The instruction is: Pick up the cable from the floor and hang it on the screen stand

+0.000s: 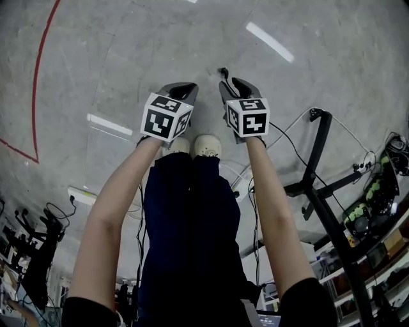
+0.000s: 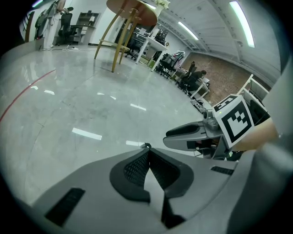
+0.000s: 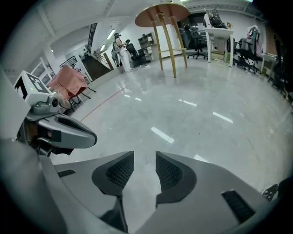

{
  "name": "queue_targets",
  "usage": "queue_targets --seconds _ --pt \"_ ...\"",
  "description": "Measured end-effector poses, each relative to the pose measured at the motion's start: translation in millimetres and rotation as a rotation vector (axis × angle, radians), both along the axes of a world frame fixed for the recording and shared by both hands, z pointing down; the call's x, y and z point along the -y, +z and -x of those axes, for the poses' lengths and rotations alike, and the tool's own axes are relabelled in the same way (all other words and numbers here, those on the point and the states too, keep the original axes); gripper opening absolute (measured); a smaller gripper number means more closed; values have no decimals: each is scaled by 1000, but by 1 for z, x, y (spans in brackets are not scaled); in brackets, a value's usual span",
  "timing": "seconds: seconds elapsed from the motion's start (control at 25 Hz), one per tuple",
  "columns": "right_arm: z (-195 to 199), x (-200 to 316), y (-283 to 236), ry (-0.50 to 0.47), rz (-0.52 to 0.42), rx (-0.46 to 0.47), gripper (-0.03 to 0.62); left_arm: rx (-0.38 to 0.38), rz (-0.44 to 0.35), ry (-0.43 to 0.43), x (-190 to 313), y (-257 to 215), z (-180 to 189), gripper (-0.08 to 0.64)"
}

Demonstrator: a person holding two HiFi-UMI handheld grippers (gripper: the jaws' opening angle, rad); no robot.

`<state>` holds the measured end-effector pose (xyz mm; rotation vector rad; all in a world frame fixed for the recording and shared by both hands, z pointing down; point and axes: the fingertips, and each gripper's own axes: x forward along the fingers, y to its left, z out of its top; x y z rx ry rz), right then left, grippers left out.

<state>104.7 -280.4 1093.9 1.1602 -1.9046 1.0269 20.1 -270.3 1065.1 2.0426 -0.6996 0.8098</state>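
Note:
In the head view a small black cable end [image 1: 223,71] lies on the grey floor just beyond the tip of my right gripper [image 1: 231,86]. A thin black cable [image 1: 291,144] runs across the floor toward the black screen stand [image 1: 317,167] at the right. My right gripper [image 3: 139,171] is open, with only bare floor between its pads. My left gripper [image 1: 183,89] hangs beside it over the floor. Its jaws [image 2: 146,150] meet at the tips and hold nothing. A small dark bit [image 2: 146,145] shows right past those tips.
The person's shoes [image 1: 206,145] stand just behind the grippers. A red line [image 1: 38,70] crosses the floor at the left. Shelves with gear [image 1: 377,211] stand behind the stand at the right. A round wooden table [image 3: 162,13] and office chairs stand far off.

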Motion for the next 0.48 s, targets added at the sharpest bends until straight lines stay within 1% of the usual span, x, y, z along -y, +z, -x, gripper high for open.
queue_targets --seconds 0.28,0.48 --pt "0 -4 48 -59 38 -30 190 -4 12 0 3 43 -3 8" --pt "-6 2 73 -83 47 -55 193 -24 4 25 2 63 -12 8"
